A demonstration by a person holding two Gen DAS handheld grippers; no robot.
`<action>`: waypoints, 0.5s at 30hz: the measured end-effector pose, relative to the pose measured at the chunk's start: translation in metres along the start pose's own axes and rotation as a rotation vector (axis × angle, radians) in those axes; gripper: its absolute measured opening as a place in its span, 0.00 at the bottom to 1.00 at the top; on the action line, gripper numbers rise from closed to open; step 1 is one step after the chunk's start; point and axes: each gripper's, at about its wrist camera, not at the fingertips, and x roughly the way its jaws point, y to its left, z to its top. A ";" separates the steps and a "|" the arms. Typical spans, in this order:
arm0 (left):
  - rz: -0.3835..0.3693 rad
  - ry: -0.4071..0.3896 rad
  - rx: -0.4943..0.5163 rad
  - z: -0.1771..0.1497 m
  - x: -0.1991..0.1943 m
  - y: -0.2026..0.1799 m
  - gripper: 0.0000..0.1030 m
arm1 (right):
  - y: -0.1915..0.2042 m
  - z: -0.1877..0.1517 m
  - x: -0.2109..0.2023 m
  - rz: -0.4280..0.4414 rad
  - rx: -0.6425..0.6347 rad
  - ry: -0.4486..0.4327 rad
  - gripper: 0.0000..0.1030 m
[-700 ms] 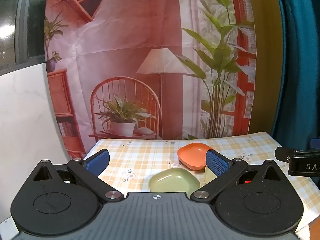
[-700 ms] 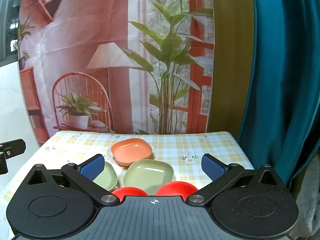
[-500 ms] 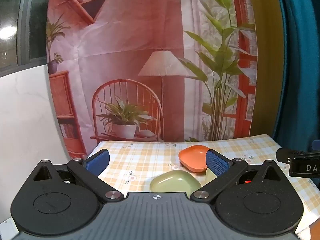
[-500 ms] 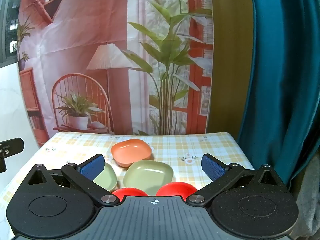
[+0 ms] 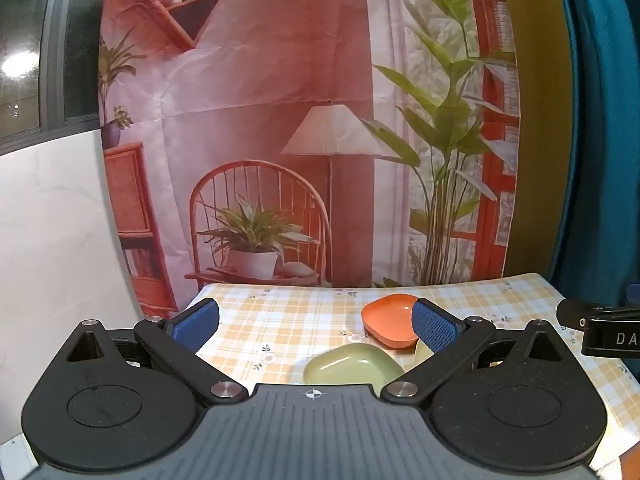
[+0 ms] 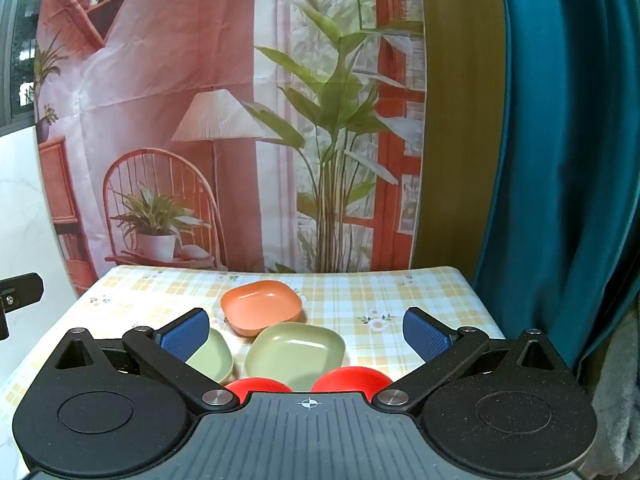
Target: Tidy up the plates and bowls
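From the left wrist view, the left gripper [image 5: 316, 320] is seen with its blue-padded fingers spread wide and nothing held between them, above a table covered in a yellow checked cloth [image 5: 280, 312]. An orange square plastic dish [image 5: 390, 320] and a larger pale green square dish [image 5: 352, 364] are shown on the cloth, close together; a second, smaller pale green dish [image 5: 422, 352] is mostly hidden behind the right finger. The black body of the other tool [image 5: 600, 332] is glimpsed at the right edge.

From the right wrist view, the right gripper [image 6: 306, 332] is likewise held spread and empty. All three dishes are fully exposed here: orange [image 6: 260, 306] farthest, green [image 6: 296, 354] just before it, small green [image 6: 212, 356] beside it. Two red round bowls [image 6: 352, 378], unseen in the other view, are shown nearest, partly covered by the tool body.
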 end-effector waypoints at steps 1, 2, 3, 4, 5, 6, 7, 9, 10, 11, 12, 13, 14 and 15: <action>0.000 0.000 0.000 0.000 0.000 0.000 1.00 | 0.000 0.000 0.000 0.000 0.000 0.000 1.00; 0.000 0.001 0.000 0.000 0.000 0.000 1.00 | 0.000 0.000 0.000 0.000 0.000 -0.001 1.00; 0.000 0.001 0.000 0.000 0.000 0.000 1.00 | 0.000 -0.001 0.000 0.000 0.000 -0.001 1.00; 0.000 0.001 0.000 0.000 0.000 0.000 1.00 | -0.001 0.000 0.000 0.000 -0.001 -0.001 1.00; -0.001 0.001 0.000 0.000 0.000 0.000 1.00 | 0.000 -0.001 0.000 0.000 -0.001 -0.002 1.00; -0.001 0.001 0.001 0.000 0.000 0.000 1.00 | 0.000 -0.001 0.000 0.000 -0.001 -0.002 1.00; -0.001 0.001 0.001 0.000 0.000 0.000 1.00 | 0.000 -0.001 0.000 0.000 -0.001 -0.002 1.00; -0.002 0.001 0.001 0.000 0.000 0.000 1.00 | 0.000 -0.001 0.000 0.000 -0.001 -0.002 1.00; -0.002 0.000 0.002 -0.001 0.001 0.000 1.00 | -0.001 -0.001 0.000 0.000 -0.001 -0.002 1.00; -0.002 0.000 0.002 -0.001 0.001 0.000 1.00 | 0.000 -0.001 0.000 -0.001 -0.002 -0.002 1.00; -0.002 -0.001 0.002 -0.001 0.000 0.001 1.00 | -0.001 -0.001 0.000 -0.001 -0.003 -0.002 1.00; -0.002 0.000 0.001 0.000 0.001 0.000 1.00 | 0.000 -0.002 0.000 -0.001 -0.002 -0.004 1.00; -0.002 0.000 0.001 0.000 0.001 0.000 1.00 | 0.000 -0.001 0.000 -0.001 -0.002 -0.004 1.00; -0.002 0.000 0.001 0.000 0.000 0.000 1.00 | -0.001 -0.001 0.000 -0.002 -0.002 -0.004 1.00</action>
